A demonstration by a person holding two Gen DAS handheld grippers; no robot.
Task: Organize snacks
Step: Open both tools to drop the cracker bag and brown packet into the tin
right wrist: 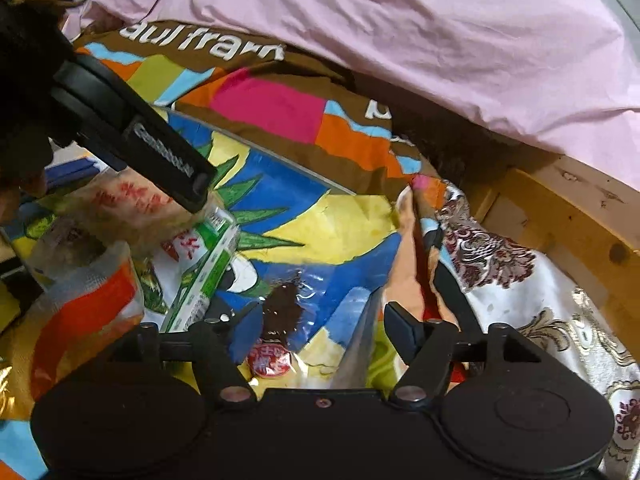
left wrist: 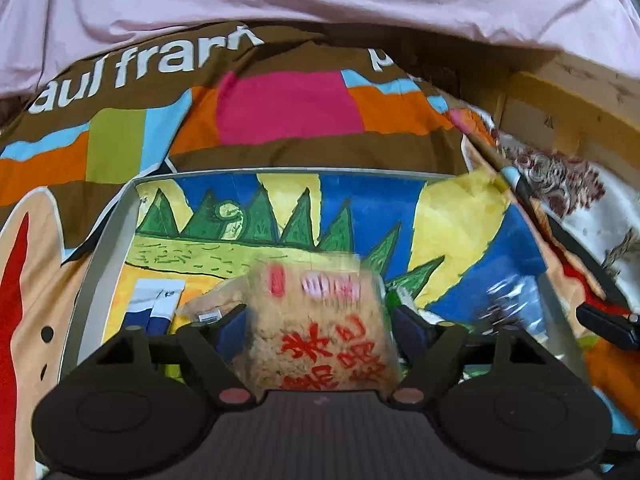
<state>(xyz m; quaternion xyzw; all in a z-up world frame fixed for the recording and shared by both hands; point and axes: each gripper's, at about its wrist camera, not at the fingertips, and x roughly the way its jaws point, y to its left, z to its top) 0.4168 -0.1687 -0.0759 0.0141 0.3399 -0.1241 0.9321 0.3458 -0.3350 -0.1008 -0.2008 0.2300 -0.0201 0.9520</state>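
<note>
Drop-off step: left gripper (left wrist: pixel 318 322) spread, rice-cake packet (left wrist: pixel 320 320) loose between pads over painted tray (left wrist: pixel 104 248); right gripper (right wrist: pixel 320 326) unclenched, empty above tray; next likely retreat, then fetch another snack.

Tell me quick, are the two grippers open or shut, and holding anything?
Left gripper: open, rice cake pack between its fingers, seemingly loose.
Right gripper: open, holding nothing.

"aul fran" on blanket (left wrist: pixel 280 108); snack-pack (left wrist: pixel 320 344) script unreadable.
</note>
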